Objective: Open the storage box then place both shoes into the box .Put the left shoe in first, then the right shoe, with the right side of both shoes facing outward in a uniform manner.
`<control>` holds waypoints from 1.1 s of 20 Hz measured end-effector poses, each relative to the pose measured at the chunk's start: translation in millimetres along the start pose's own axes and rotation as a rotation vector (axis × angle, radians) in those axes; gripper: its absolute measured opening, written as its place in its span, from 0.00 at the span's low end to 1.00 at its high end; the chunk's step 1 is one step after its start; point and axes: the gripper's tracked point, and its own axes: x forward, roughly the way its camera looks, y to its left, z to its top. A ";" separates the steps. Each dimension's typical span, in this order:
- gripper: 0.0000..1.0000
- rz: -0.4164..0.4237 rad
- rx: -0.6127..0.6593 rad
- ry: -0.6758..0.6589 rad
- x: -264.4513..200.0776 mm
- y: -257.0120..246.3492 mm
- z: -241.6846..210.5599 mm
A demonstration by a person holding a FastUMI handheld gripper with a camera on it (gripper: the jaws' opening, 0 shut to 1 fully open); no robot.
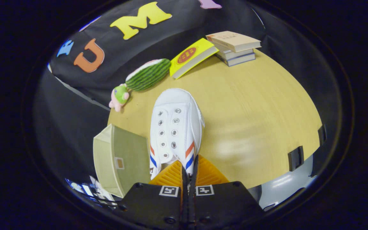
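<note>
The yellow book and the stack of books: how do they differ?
The yellow book lies alone and tilted, leaning on the stack of books; the stack lies flat and holds three pale books. Both lie on the table, far beyond the gripper, which is shut on the white shoe.

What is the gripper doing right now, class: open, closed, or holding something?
Gripper: closed, fingers pinching the heel edge of the white shoe, held above the table beside the storage box.

White shoe (176,127) with red-blue stripes, beige storage box (120,159), green-striped plush (148,74), yellow book (192,57).
</note>
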 end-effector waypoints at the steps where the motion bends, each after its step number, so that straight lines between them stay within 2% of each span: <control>1: 0.06 0.014 -0.019 -0.010 -10.3 19.0 -2.3; 4: 0.06 0.046 -0.072 -0.022 -32.3 68.9 -6.3; 11: 0.06 0.056 -0.150 -0.023 -37.8 148.4 -15.7; 22: 0.06 0.055 -0.187 0.035 -4.3 214.6 -52.2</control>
